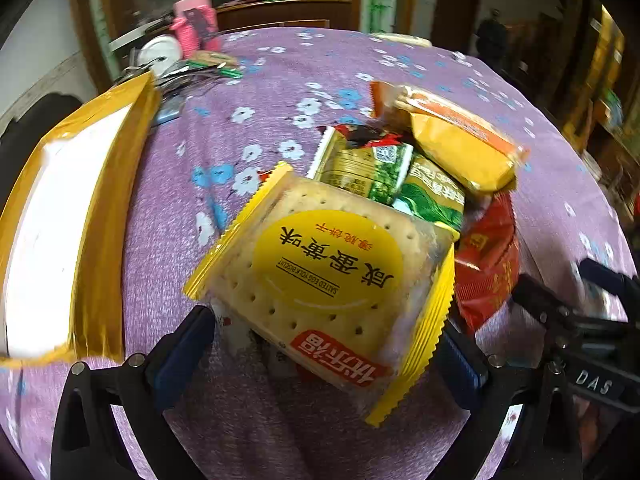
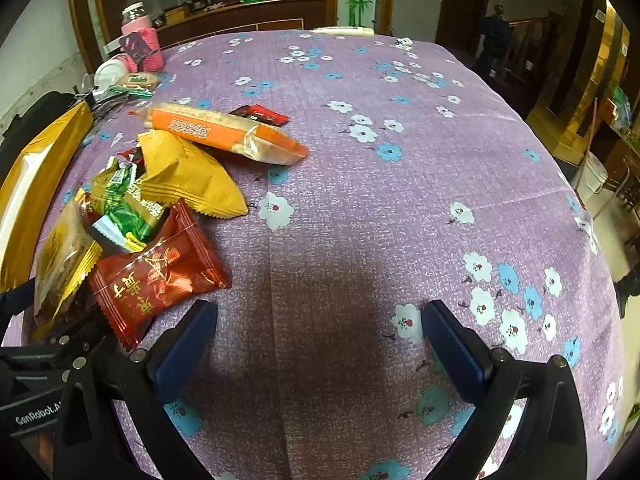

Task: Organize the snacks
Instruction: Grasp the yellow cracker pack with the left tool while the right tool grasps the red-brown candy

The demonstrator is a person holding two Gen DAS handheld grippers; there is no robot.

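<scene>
A clear salted-egg-yolk biscuit packet [image 1: 320, 272] with yellow crimped ends lies between the fingers of my left gripper [image 1: 326, 324], which is open; the pads sit beside its edges. Behind it are piled green packets [image 1: 368, 164], a yellow packet [image 1: 460, 152], a long orange cracker packet [image 1: 452, 116] and a red packet [image 1: 488, 264]. In the right wrist view the same pile [image 2: 160, 200] lies at the left. My right gripper [image 2: 320, 308] is open over bare purple cloth, right of the red packet [image 2: 160, 276].
A gold box with a white inside [image 1: 60, 220] stands at the table's left edge. A pink bottle [image 2: 140, 40], a white round item [image 2: 110, 70] and small clutter fill the far left corner. A small dark sachet [image 2: 260, 115] lies behind the pile. A white bucket [image 2: 592, 176] stands on the floor.
</scene>
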